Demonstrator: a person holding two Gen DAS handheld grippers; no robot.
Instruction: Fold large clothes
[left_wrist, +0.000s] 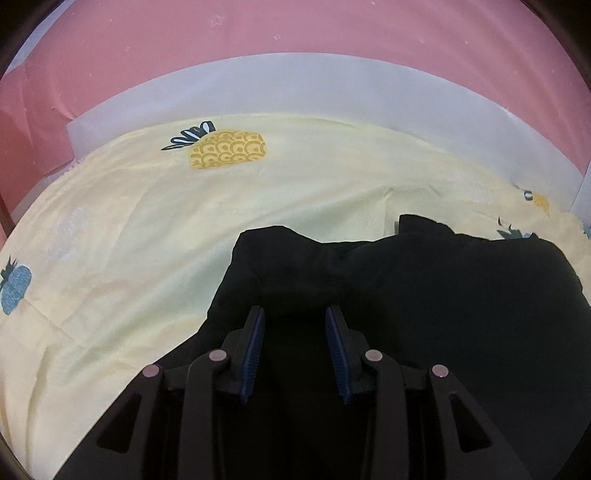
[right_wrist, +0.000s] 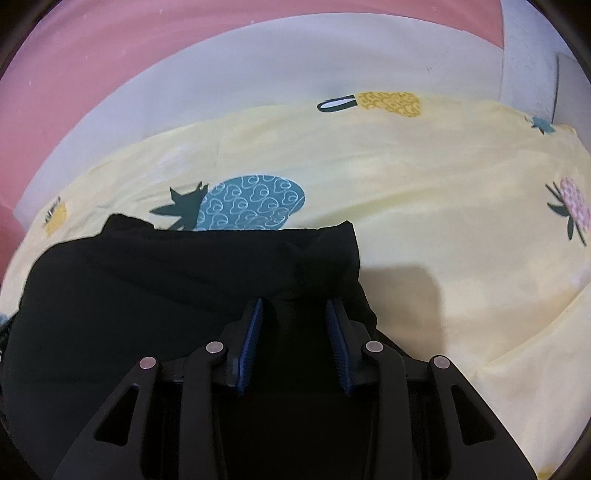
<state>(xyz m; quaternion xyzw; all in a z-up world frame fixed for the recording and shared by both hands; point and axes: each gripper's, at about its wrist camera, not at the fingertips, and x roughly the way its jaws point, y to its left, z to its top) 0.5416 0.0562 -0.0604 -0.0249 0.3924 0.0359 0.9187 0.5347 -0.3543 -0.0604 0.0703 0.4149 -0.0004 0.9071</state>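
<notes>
Your left gripper (left_wrist: 294, 314) tilts steeply downward, its jaws partly apart with black cloth bunched between the blue pads (left_wrist: 255, 343). Your right gripper (right_wrist: 294, 306) matches that pose, jaws set at a similar gap around the same dark fabric

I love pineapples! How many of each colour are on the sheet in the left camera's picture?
Yellow pineapples: 2
Blue pineapple: 1
Leaves only, fruit hidden behind the garment: 1
Total: 4
</notes>
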